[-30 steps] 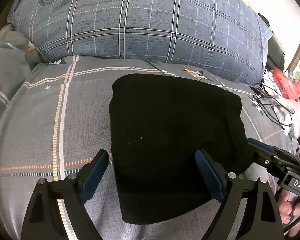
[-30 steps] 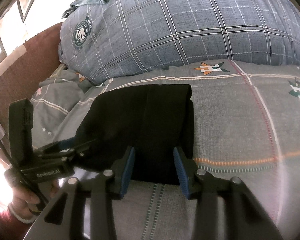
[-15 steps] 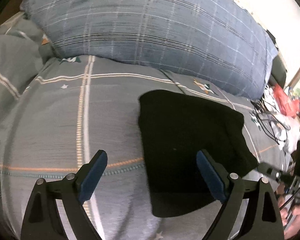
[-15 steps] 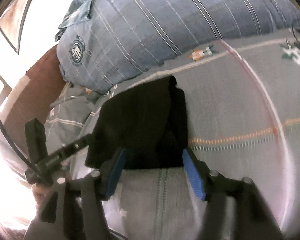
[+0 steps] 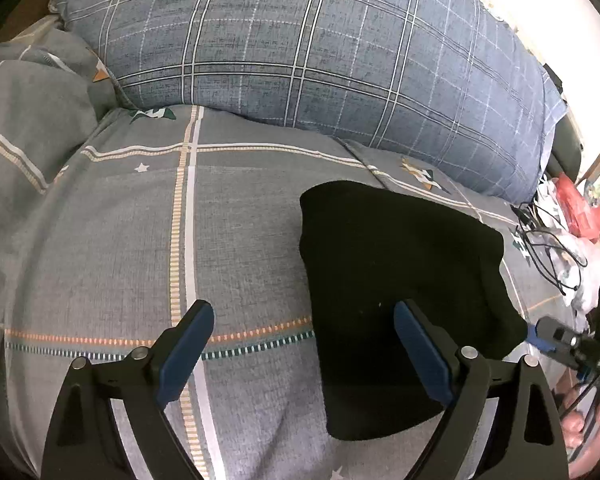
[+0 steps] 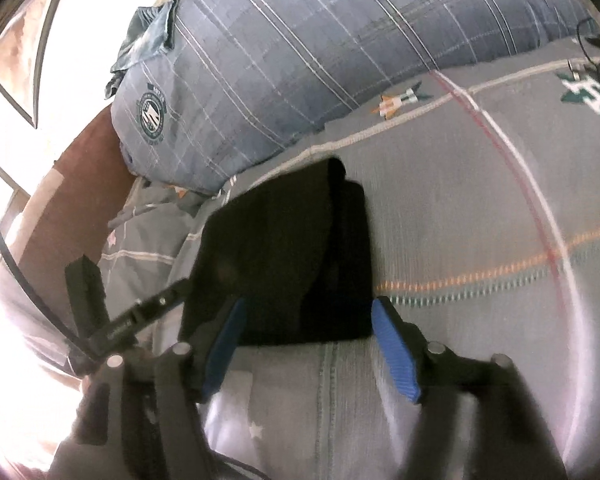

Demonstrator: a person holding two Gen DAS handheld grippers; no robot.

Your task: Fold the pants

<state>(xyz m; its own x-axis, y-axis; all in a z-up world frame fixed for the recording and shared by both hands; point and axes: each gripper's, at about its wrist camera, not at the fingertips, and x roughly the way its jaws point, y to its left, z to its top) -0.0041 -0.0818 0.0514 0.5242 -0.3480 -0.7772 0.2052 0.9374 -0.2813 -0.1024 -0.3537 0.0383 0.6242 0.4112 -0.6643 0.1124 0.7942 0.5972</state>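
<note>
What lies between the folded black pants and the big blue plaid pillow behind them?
Only bare grey patterned bedsheet, with a cream stripe and a small rocket print, separates the folded black pants from the blue plaid pillow. Both wrist views show it.

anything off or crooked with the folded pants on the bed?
Mostly fine. The black pants lie as a compact folded stack on the grey bedspread, clear of both grippers. In the right wrist view one layer edge looks stepped, not flush.

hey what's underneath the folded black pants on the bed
The black pants lie directly on the grey patterned bedsheet, whose orange and teal stripes run up to the pants' edge. Whether anything else lies beneath cannot be seen; the fabric covers it.
</note>
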